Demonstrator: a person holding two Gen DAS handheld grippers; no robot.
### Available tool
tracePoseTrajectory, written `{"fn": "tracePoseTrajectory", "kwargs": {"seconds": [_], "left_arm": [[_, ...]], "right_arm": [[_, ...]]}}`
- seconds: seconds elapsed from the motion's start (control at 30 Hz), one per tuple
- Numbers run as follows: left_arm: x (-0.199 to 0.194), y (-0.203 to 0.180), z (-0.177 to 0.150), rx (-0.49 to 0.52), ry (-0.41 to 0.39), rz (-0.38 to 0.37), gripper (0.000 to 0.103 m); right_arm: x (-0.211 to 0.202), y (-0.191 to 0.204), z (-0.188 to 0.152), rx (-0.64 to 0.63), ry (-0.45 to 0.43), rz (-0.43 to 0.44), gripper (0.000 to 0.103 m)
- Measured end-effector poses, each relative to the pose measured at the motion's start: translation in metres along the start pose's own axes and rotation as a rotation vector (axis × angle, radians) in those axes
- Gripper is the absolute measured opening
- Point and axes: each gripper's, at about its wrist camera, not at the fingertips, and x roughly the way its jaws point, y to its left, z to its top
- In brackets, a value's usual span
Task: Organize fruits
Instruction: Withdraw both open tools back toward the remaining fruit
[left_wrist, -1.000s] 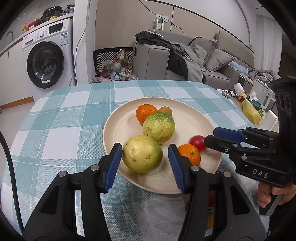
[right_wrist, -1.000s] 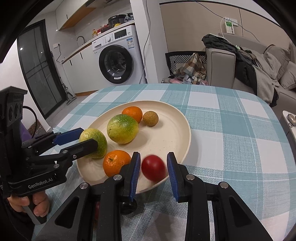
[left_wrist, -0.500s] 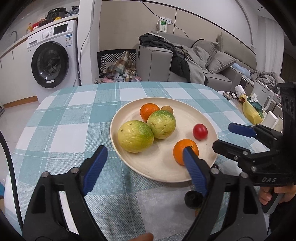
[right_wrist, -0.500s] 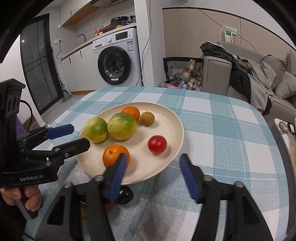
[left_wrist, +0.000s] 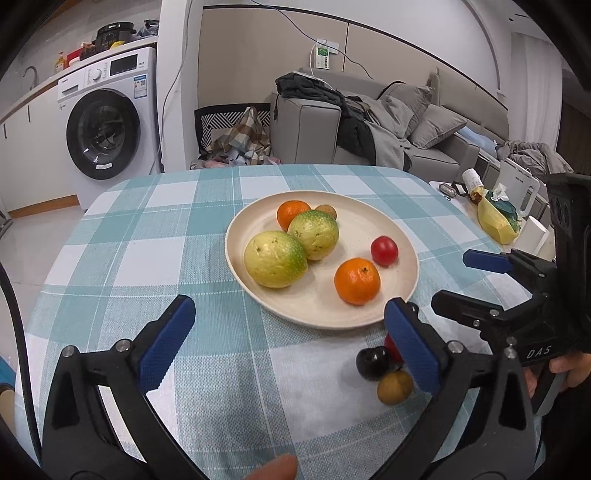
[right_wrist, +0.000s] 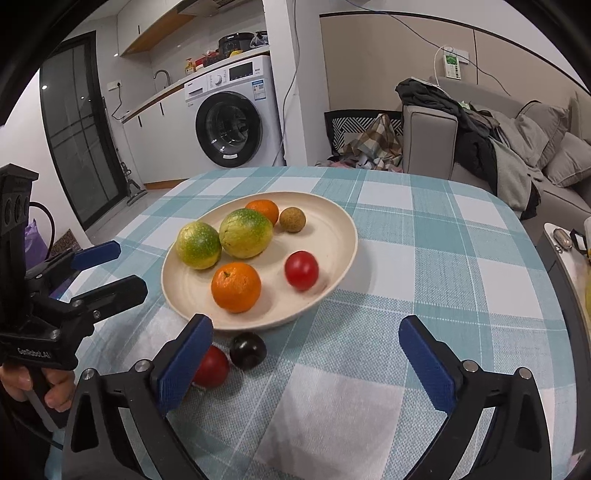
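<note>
Fruits (right_wrist: 236, 281) round, glossy, on cream plate (right_wrist: 332, 221); both claws opening wide, nothing between.

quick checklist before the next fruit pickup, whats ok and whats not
1. left gripper free of fruit: ok, jaws opening, nothing between them.
2. right gripper free of fruit: ok, jaws opening, nothing held.
3. Plate has spare room: ok, bare patch on its far side.
4. red tomato settled on plate: cannot tell, it looks blurred.
5. All fruit on plate: not ok; dark plum, a second red fruit and a brown fruit lie on the tablecloth.
</note>
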Motion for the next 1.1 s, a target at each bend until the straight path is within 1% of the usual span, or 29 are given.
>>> {"fn": "tracePoseTrajectory", "kwargs": {"seconds": [0.17, 0.33, 0.5, 0.63, 0.77, 0.87, 0.93, 1.1], "left_arm": [[-0.002, -0.005, -0.004, 0.018, 0.019, -0.02, 0.102], [0.002, -0.013, -0.007, 0.043, 0.043, -0.017, 0.102], [0.006, -0.013, -0.008, 0.038, 0.065, -0.013, 0.102], [0.007, -0.011, -0.007, 0.036, 0.071, -0.009, 0.102], [0.008, -0.008, -0.006, 0.025, 0.073, -0.014, 0.102], [0.008, -0.007, -0.006, 0.021, 0.078, -0.015, 0.102], [0.008, -0.007, -0.006, 0.019, 0.082, -0.018, 0.102], [0.012, -0.016, -0.01, 0.053, 0.112, -0.059, 0.102]], "right_arm": [[0.001, 0.001, -0.006, -0.016, 0.04, 0.02, 0.103], [0.005, 0.007, -0.009, -0.046, 0.065, 0.031, 0.103], [0.009, 0.009, -0.013, -0.047, 0.102, 0.06, 0.103], [0.011, 0.012, -0.015, -0.043, 0.128, 0.104, 0.103], [0.012, 0.017, -0.017, -0.047, 0.139, 0.134, 0.103], [0.015, 0.019, -0.018, -0.045, 0.152, 0.129, 0.103], [0.015, 0.014, -0.018, -0.021, 0.151, 0.134, 0.102], [0.011, 0.001, -0.014, 0.026, 0.13, 0.131, 0.102]]}}
